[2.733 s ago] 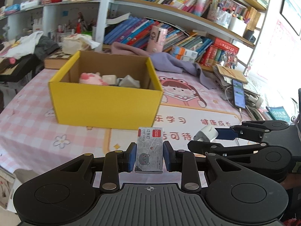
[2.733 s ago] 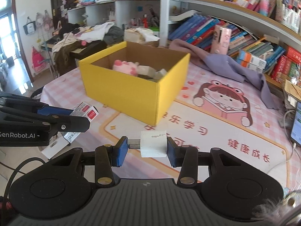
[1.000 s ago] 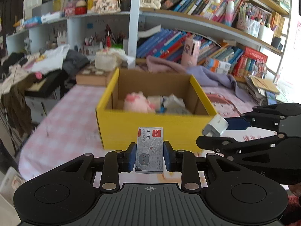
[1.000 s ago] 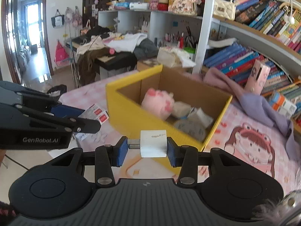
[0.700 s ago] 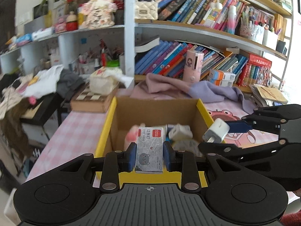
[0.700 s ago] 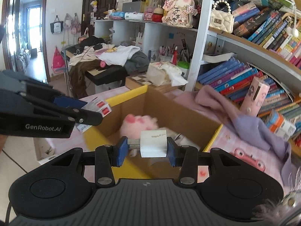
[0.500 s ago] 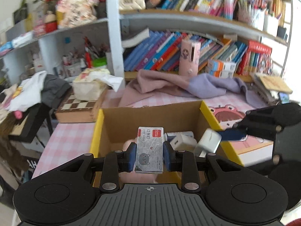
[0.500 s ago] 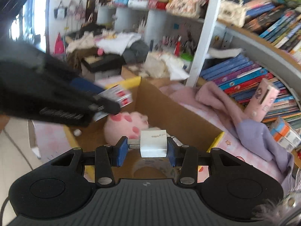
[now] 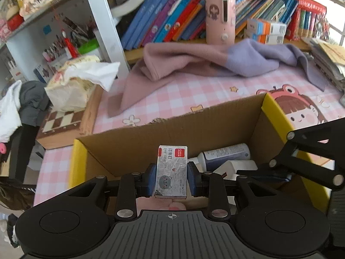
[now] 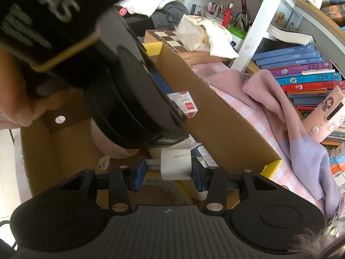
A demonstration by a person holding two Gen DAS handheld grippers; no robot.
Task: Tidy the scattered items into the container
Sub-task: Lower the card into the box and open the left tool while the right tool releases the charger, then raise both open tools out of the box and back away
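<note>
My left gripper (image 9: 171, 178) is shut on a small grey staple box (image 9: 171, 170) with a red label and holds it above the open yellow cardboard box (image 9: 172, 133). My right gripper (image 10: 168, 172) is shut on a white charger plug (image 10: 175, 164), also over the yellow box (image 10: 215, 116). The left gripper's body and the staple box (image 10: 183, 103) show in the right wrist view, close above the right one. Inside the box lie a pink plush (image 10: 107, 144), a white bottle (image 9: 226, 154) and a tape roll (image 10: 170, 187).
A pink and purple cloth (image 9: 204, 62) lies on the checked tablecloth behind the box. A chessboard case (image 9: 64, 125) with a tissue bag (image 9: 73, 86) sits at the left. Bookshelves with books and a pink device (image 9: 220, 17) stand at the back.
Both grippers have moved forward from in front of the box to over its opening, tilting downward. Each still holds its item.
</note>
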